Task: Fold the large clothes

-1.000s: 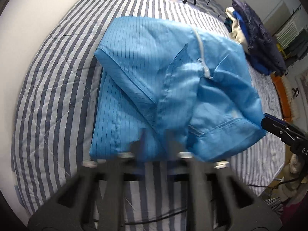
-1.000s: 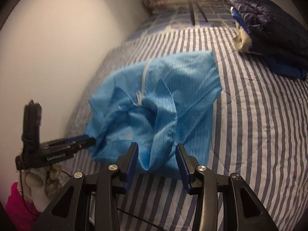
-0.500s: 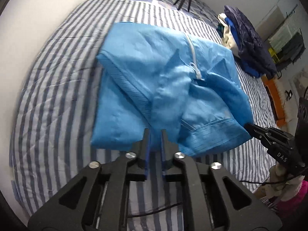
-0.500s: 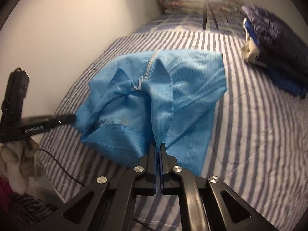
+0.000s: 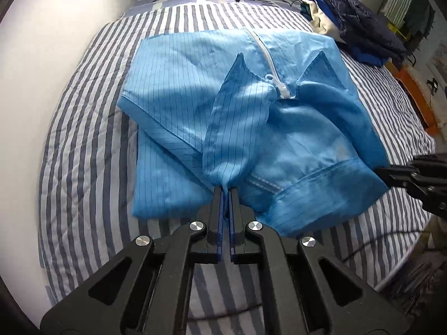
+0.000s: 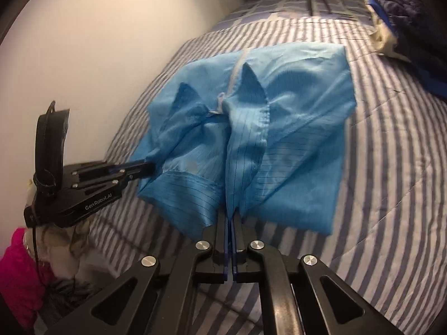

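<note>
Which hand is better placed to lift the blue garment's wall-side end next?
Left: left gripper pinches the blue garment nearest the wall; right gripper holds the side toward the clothes pile.

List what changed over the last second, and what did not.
The right tongs closed on the blue garment; a second ago they stood open around its near edge. The left tongs now pinch the collar flap. The garment remains on the striped bed, clothes pile untouched.
</note>
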A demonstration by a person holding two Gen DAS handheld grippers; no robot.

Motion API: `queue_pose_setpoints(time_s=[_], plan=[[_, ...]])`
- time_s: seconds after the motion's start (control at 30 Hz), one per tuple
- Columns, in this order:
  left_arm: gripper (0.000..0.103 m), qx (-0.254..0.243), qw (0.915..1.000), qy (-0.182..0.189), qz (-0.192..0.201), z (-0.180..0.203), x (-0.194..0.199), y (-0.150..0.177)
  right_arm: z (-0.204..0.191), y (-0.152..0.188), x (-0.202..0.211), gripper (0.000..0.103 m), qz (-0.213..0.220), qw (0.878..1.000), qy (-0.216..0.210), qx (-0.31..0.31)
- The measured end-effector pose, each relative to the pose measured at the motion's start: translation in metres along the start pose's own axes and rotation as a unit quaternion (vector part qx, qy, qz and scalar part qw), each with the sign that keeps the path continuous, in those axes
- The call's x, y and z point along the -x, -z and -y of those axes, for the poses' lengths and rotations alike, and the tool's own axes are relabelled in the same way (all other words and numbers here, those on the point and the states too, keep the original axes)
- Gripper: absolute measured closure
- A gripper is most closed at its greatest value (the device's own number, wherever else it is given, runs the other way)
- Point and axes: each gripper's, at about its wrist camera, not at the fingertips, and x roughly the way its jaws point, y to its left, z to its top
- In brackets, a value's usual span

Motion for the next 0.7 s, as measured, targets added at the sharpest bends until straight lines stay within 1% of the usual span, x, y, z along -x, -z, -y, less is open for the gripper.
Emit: queue_pose_setpoints(time_s=[0.03, 0.1, 0.13, 0.17, 0.2, 0.23, 0.27, 0.3, 0.33, 0.4, 0.47, 0.53, 0.57, 0.6, 0.63, 0.7], plan=[[0.102, -0.003, 0.9999, 0.005, -0.008, 0.000, -0.001, 0.002, -0.001, 0.002, -0.002, 0.103, -0.008, 1.000, 0.007, 0.008], [0.102, -0.017, 0.9996, 0.010, -0.022, 0.003, -0.002, 0.005, -0.002, 0.005, -0.003, 0.103, -0.023, 1.000, 0.007, 0.020], [0.098, -0.020, 0.9993, 0.013, -0.027, 0.003, 0.001, 0.006, -0.003, 0.006, 0.001, 0.098, -0.027, 0.999, 0.004, 0.028], [0.095, -0.022, 0.9991, 0.022, -0.030, 0.002, 0.006, 0.004, -0.004, 0.006, 0.008, 0.090, -0.028, 0.999, 0.002, 0.035], [0.092, -0.021, 0.9990, 0.031, -0.025, 0.000, 0.013, 0.002, -0.004, 0.005, 0.020, 0.080, -0.023, 0.999, -0.009, 0.043], [0.087, -0.020, 0.9990, 0.035, -0.019, -0.003, 0.019, 0.000, -0.004, 0.002, 0.035, 0.071, -0.011, 0.998, -0.021, 0.053], [0.084, -0.021, 0.9988, 0.045, -0.004, -0.008, 0.032, -0.007, 0.000, -0.005, 0.047, 0.069, -0.002, 0.998, -0.026, 0.062], [0.078, -0.019, 0.9985, 0.050, 0.010, -0.012, 0.041, -0.014, 0.001, -0.010, 0.061, 0.069, 0.013, 0.997, -0.027, 0.073], [0.074, -0.016, 0.9983, 0.052, 0.022, -0.017, 0.048, -0.020, 0.003, -0.016, 0.076, 0.069, 0.033, 0.996, -0.025, 0.083], [0.074, -0.002, 0.9973, 0.040, 0.061, -0.032, 0.063, -0.044, 0.012, -0.034, 0.102, 0.063, 0.073, 0.993, -0.014, 0.088], [0.074, 0.017, 0.9953, 0.030, 0.090, -0.050, 0.067, -0.069, 0.023, -0.052, 0.114, 0.049, 0.100, 0.992, 0.004, 0.076], [0.074, 0.032, 0.9944, 0.026, 0.097, -0.063, 0.062, -0.089, 0.040, -0.068, 0.114, 0.047, 0.108, 0.992, 0.010, 0.065], [0.074, 0.044, 0.9937, 0.021, 0.101, -0.071, 0.056, -0.101, 0.052, -0.077, 0.107, 0.047, 0.107, 0.992, 0.016, 0.060], [0.074, 0.052, 0.9933, 0.021, 0.101, -0.078, 0.050, -0.106, 0.065, -0.084, 0.099, 0.047, 0.106, 0.993, 0.022, 0.046], [0.074, 0.061, 0.9932, 0.023, 0.097, -0.083, 0.042, -0.111, 0.076, -0.089, 0.091, 0.047, 0.102, 0.994, 0.017, 0.032], [0.074, 0.083, 0.9923, 0.032, 0.086, -0.095, 0.023, -0.118, 0.101, -0.095, 0.071, 0.048, 0.088, 0.996, -0.007, -0.004]])
